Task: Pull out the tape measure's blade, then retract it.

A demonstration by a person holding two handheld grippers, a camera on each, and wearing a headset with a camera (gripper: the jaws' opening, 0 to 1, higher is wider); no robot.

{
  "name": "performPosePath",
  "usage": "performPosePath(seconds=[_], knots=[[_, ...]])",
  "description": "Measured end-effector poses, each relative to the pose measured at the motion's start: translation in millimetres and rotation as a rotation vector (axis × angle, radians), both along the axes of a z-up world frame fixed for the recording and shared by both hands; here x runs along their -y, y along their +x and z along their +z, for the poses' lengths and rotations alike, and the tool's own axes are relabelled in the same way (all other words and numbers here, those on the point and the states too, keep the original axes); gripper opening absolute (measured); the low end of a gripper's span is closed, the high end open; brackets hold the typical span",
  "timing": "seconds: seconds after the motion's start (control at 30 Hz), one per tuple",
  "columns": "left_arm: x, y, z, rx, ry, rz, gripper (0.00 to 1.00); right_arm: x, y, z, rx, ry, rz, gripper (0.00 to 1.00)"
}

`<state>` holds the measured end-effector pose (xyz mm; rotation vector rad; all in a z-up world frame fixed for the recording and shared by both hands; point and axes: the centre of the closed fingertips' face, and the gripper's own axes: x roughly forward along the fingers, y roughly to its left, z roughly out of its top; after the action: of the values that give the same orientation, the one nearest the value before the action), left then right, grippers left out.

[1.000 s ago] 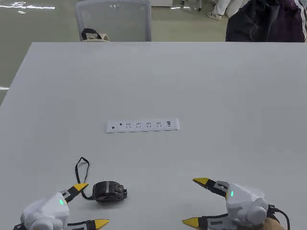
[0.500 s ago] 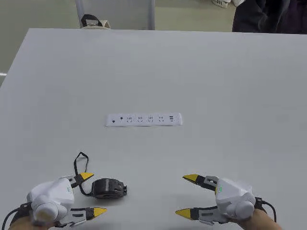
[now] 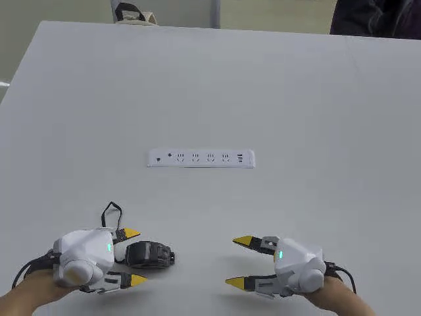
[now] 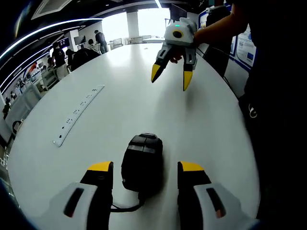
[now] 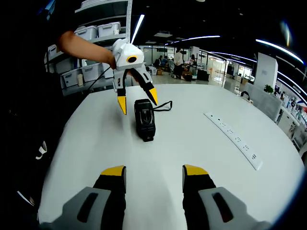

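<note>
Fingers of left gripper (image 3: pixel 135 257) spread astride tape measure (image 3: pixel 150 254), right gripper (image 3: pixel 239 262) agape, tips facing it

Black tape measure (image 3: pixel 150 254), blade seemingly retracted.

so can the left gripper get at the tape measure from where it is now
Probably yes. The left gripper is open, its jaws flanking the near end of the tape measure on the table, with nothing between them. The right gripper sits apart, off to the side.
</note>
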<state>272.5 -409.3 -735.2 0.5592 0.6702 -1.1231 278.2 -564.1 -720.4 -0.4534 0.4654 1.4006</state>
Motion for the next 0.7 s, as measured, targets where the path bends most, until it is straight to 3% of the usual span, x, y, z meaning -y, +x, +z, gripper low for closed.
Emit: performPosePath(seconds=[0.43,0.7], knots=[[2.0,3.0,-12.1,-0.010,0.039,-0.086,0.45,-34.6,5.2,-14.9,0.004,-0.023,0.097,0.41],[11.8,7.9,-16.1,-0.006,0.048,-0.157,0.42,-53.9,5.8,-23.4,-0.006,-0.032,0.135,0.37]])
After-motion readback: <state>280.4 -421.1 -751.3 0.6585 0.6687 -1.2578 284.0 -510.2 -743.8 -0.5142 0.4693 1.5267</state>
